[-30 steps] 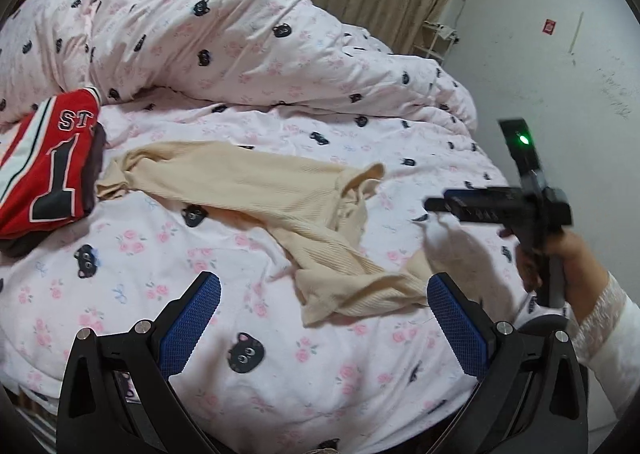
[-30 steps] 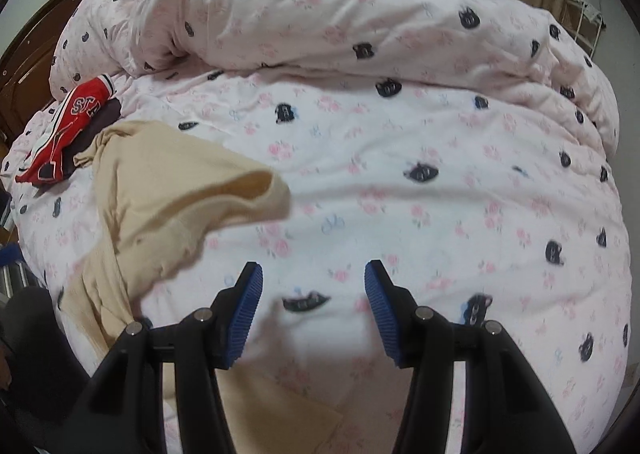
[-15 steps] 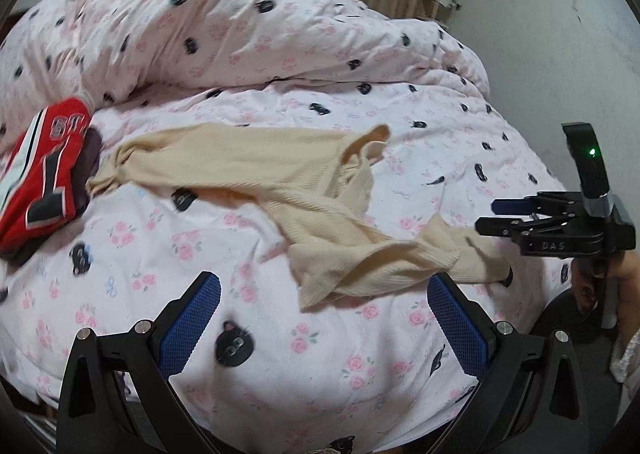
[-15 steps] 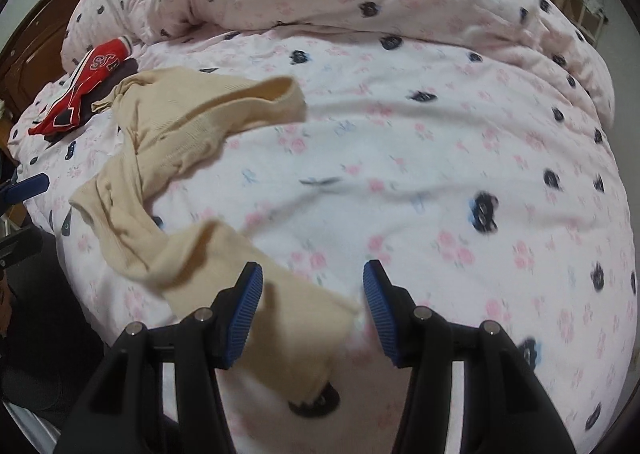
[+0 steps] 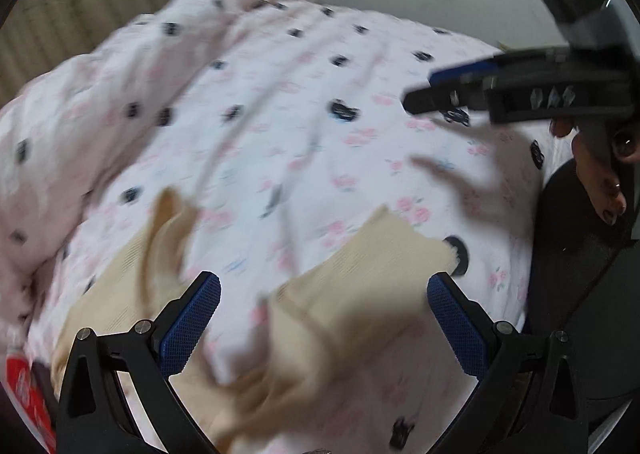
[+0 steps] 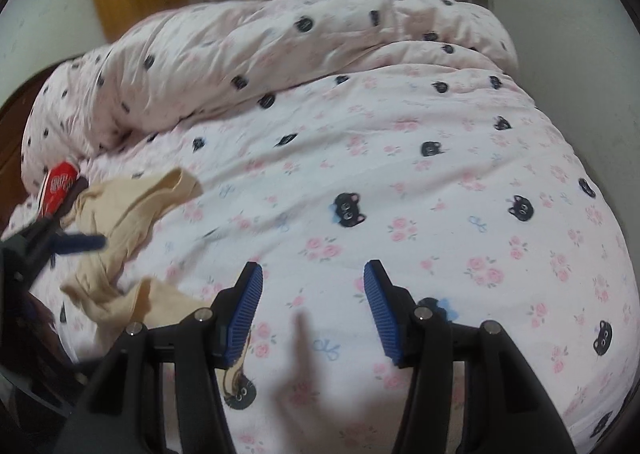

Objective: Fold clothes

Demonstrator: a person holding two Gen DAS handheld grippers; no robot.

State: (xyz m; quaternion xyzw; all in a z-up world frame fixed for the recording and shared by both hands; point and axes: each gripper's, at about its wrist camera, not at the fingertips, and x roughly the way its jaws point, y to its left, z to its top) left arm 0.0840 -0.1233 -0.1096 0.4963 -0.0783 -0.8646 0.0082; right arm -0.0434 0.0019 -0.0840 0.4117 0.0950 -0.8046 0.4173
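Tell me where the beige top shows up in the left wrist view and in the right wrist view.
Left wrist view: the beige top lies blurred across the lower middle, between the left gripper fingers.
Right wrist view: the beige top lies crumpled at the left edge, left of the right gripper.
Shared landmark: the red jersey just past the top's far end, on the pink bedspread.

My left gripper (image 5: pixel 324 326) has black angular arms, silver screws at the joints and blue ribbed pads (image 5: pixel 190 328). My right gripper (image 6: pixel 313 308) matches it; from the left it shows a green light and my hand (image 5: pixel 600 178) with dark-painted nails.
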